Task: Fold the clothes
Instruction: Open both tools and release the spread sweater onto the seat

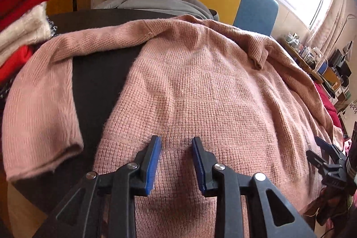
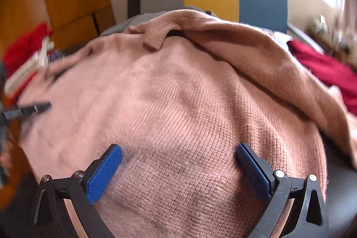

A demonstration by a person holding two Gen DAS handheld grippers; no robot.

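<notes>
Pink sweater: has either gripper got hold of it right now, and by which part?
Neither. The left gripper and right gripper both stand open over the pink sweater near its hem, nothing between the pads.

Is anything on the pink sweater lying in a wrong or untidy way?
Yes. The pink sweater is not flat: its right sleeve lies folded across the body, cuff near the middle, while the left sleeve is spread out over the dark table.
</notes>
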